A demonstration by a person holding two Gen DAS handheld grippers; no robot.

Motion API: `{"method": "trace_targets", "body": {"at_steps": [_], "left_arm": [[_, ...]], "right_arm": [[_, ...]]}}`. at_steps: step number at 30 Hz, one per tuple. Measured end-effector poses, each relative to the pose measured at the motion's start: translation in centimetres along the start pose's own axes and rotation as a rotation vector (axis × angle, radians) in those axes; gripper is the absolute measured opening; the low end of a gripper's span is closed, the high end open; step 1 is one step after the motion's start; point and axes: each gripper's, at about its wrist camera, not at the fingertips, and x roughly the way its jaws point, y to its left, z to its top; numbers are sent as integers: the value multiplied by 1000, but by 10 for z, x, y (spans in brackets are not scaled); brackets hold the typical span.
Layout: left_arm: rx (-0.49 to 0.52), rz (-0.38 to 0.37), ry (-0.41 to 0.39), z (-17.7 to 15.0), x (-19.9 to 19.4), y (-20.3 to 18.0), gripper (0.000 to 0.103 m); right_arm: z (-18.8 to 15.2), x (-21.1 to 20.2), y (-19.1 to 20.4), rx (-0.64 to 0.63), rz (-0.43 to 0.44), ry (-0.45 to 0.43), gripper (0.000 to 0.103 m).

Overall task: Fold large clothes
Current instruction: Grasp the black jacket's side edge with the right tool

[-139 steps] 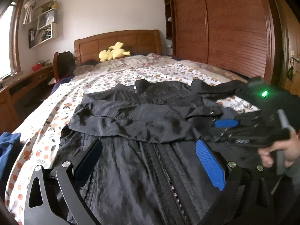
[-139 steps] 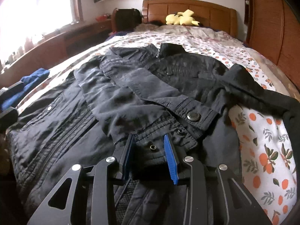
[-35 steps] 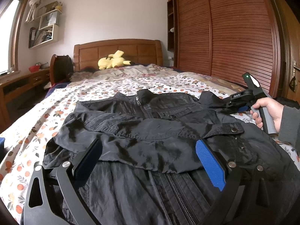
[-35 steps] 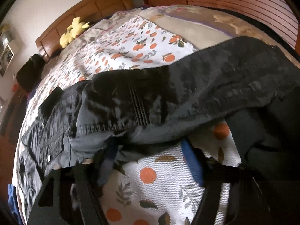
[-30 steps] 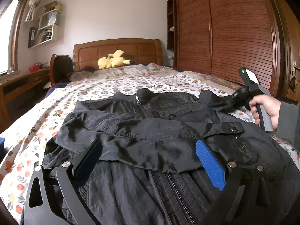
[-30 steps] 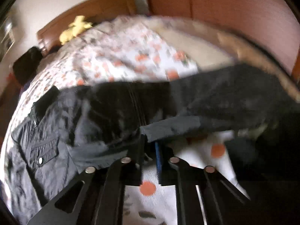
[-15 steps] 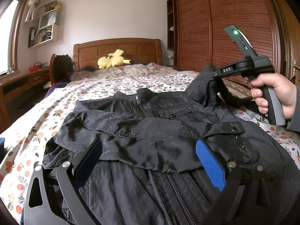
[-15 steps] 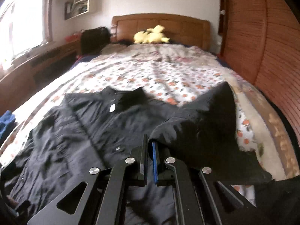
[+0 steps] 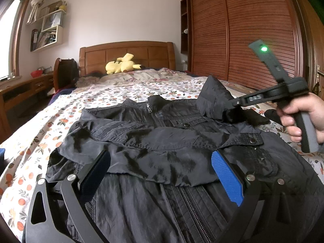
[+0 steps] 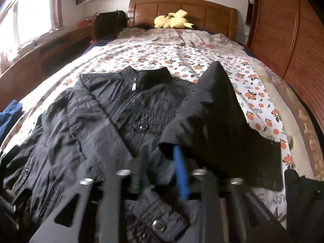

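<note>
Though blurred, perhaps "DAS" on the opening right tool, sleeve between; left tool spread.

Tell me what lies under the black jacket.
The black jacket lies on a bedsheet printed with oranges, visible all around it. Anything beneath the jacket's body is covered.

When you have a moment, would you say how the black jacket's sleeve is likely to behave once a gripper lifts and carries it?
The sleeve will probably flop: it stands in a soft peak beside the opening right gripper and sags around it. The black jacket looks thin and creased, so likely light. Its faint sheen suggests that it may slip from a loose pinch.
</note>
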Motion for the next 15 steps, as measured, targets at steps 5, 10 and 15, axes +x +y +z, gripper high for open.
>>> {"method": "trace_targets", "body": {"at_steps": [5,10,15], "left_arm": [[1,0,2,0,0,-1,100],[1,0,2,0,0,0,100],[0,0,0,0,0,1,100]], "right_arm": [[1,-30,-12,-2,-31,-54,57],[18,-43,-50,36,-127,-88,57],[23,-25,-87,77,-206,-60,57]]}}
